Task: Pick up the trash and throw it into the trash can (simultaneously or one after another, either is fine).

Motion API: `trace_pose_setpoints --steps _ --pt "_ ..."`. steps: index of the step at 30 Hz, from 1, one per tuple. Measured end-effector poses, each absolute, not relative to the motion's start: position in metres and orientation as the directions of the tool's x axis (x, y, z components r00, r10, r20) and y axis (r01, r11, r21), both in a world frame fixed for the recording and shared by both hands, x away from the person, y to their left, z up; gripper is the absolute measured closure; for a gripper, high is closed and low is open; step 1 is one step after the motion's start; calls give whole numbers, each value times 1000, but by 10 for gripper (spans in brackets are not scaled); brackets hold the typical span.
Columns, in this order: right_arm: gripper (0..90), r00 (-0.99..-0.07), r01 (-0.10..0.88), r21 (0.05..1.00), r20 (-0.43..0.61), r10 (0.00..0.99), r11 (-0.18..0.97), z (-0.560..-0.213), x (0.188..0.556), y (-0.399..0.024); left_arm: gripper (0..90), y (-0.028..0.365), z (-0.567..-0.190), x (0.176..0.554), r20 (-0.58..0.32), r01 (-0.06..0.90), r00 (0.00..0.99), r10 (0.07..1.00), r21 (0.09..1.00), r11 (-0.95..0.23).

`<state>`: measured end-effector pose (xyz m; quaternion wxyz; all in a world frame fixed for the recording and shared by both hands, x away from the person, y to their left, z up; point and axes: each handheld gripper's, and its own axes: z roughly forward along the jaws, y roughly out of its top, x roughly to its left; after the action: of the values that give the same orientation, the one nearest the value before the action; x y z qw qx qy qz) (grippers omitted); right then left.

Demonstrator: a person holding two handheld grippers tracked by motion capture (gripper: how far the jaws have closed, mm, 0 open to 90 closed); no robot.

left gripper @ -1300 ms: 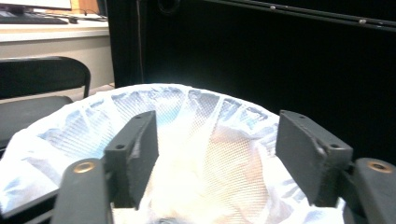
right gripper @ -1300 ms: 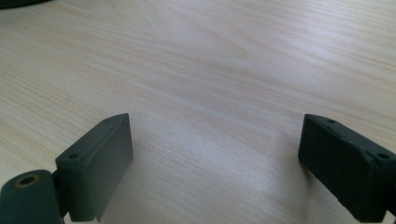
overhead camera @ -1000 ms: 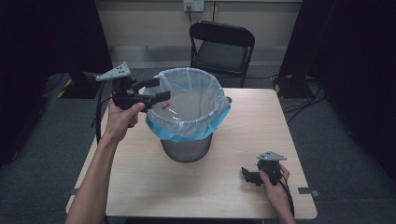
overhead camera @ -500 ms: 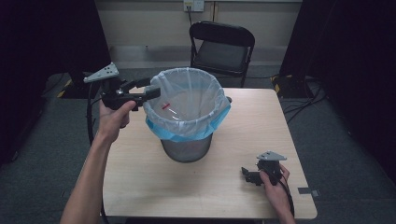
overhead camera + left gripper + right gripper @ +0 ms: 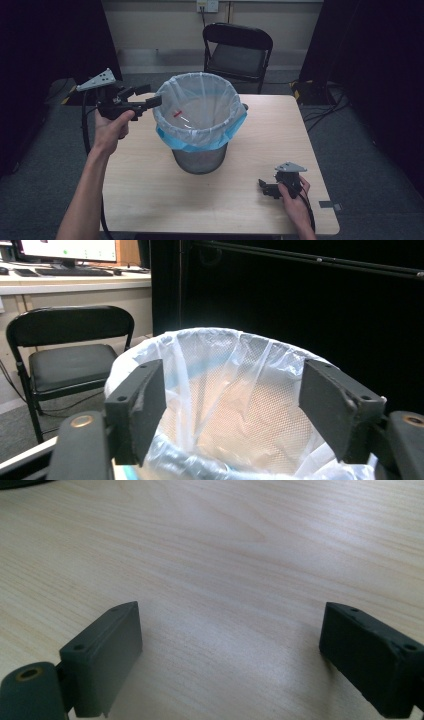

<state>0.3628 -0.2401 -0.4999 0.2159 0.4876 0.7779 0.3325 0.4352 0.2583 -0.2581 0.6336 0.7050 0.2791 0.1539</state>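
Observation:
A grey mesh waste bin (image 5: 199, 160) stands mid-table, lined with a translucent white bag (image 5: 200, 100) whose blue hem folds over the rim. A small red mark (image 5: 177, 113) shows inside the bag. My left gripper (image 5: 146, 96) is held in the air just left of the rim and points at it. Its jaws stand open, have just been opening a little, and have nothing between them. In the left gripper view the bag (image 5: 230, 390) lies just beyond the left gripper (image 5: 232, 410). My right gripper (image 5: 265, 186) rests open on the table's front right; its jaws (image 5: 230, 655) frame bare wood.
The wooden table (image 5: 150, 190) has bare room around the bin. A black folding chair (image 5: 239, 55) stands behind the far edge, also seen as the chair (image 5: 70, 360) in the left gripper view. Black cables trail from both grippers. Dark curtains flank the scene.
My left gripper has drawn back to the left, from the bag's rim to a short gap away from it. The right gripper has stayed put.

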Motion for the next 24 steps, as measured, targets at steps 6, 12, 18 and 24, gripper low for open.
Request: trace_pose_setpoints --steps 6,12,18,24 --pt "92 -431 615 728 -12 902 304 -500 363 -240 195 266 -257 430 -122 193 775 620 980 -49" --pt "92 -431 615 728 -12 902 304 -500 363 -240 182 275 -262 426 -119 206 760 639 977 -62" --pt "92 -432 615 728 -12 902 304 -500 363 -240 173 287 -274 423 -133 227 743 656 972 -60" --pt "92 -431 615 728 -11 902 303 -500 363 -240 169 297 -282 418 -148 243 718 680 969 -46"
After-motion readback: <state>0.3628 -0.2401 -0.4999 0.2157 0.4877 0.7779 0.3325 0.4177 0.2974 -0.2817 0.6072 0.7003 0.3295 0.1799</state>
